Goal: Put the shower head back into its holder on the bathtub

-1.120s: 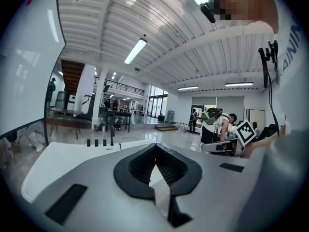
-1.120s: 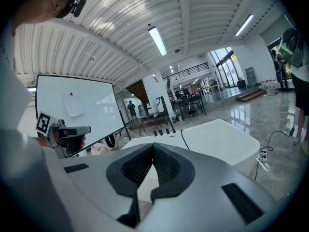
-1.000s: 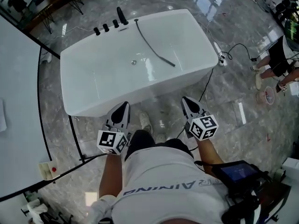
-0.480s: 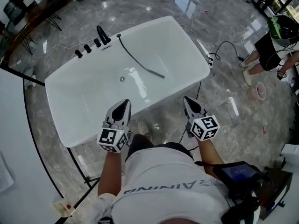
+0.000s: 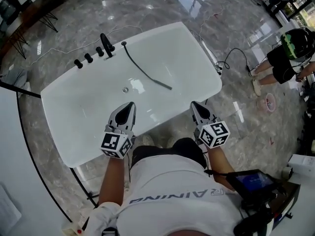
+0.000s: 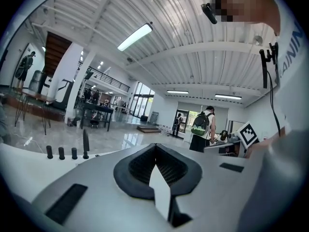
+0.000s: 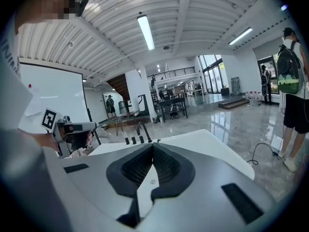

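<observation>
A white bathtub (image 5: 207,65) fills the middle of the head view. The slim dark shower head with its hose (image 5: 146,73) lies inside it, its far end running up to the far rim beside the black faucet (image 5: 105,43) and three knobs (image 5: 88,58). My left gripper (image 5: 129,105) hangs shut and empty over the tub's near rim. My right gripper (image 5: 194,104) is at the near right edge, jaws together, holding nothing. The faucet (image 6: 85,144) shows far off in the left gripper view, and the knobs (image 7: 130,140) in the right gripper view past the shut tips (image 7: 152,146).
A person with a green backpack (image 5: 290,43) stands at the right, past a black cable (image 5: 231,53) on the glossy stone floor. A white panel with a black rail (image 5: 29,132) runs along the left. A dark tablet device (image 5: 251,181) sits at my right hip.
Both grippers have moved forward together toward the tub. Their tips, earlier over the floor in front of it, now reach its near rim. Both stayed shut and empty.
</observation>
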A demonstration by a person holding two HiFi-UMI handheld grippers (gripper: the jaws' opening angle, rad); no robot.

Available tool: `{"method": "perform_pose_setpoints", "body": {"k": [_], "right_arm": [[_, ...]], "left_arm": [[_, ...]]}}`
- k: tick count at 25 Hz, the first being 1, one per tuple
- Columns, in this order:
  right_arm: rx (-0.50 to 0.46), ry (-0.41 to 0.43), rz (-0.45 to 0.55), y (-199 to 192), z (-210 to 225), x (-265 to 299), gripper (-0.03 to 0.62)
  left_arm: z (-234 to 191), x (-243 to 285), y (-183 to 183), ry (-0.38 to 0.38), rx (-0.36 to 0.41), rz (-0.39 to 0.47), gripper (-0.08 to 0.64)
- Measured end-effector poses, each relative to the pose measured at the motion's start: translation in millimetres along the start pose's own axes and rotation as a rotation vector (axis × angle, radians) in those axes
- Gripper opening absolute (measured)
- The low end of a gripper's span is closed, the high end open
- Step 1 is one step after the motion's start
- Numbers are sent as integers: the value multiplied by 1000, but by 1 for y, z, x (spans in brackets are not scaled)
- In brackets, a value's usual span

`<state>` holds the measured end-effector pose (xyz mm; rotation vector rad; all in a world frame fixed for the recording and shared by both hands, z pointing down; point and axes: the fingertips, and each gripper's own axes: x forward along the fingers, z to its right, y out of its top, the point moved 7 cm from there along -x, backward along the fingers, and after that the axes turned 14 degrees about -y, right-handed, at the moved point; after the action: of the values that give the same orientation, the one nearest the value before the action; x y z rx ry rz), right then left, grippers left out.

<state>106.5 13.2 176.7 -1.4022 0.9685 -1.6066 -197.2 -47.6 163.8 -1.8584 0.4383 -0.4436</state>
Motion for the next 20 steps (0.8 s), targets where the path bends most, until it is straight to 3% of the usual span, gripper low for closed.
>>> {"method": "perform_pose_setpoints", "body": {"k": [4, 10, 16, 20], "right_arm": [[8, 25, 0, 13, 12, 29, 12], [15, 97, -26, 16, 51, 83, 12], [2, 200, -52, 42, 118, 126, 12], [-3, 229, -107, 42, 164, 156, 12]], "left_arm": [[-16, 21, -6, 24, -40, -19, 17], [-23, 70, -6, 83, -31, -13, 17], [-2, 142, -4, 183, -52, -19, 17], [8, 192, -8, 235, -76, 39, 17]]}}
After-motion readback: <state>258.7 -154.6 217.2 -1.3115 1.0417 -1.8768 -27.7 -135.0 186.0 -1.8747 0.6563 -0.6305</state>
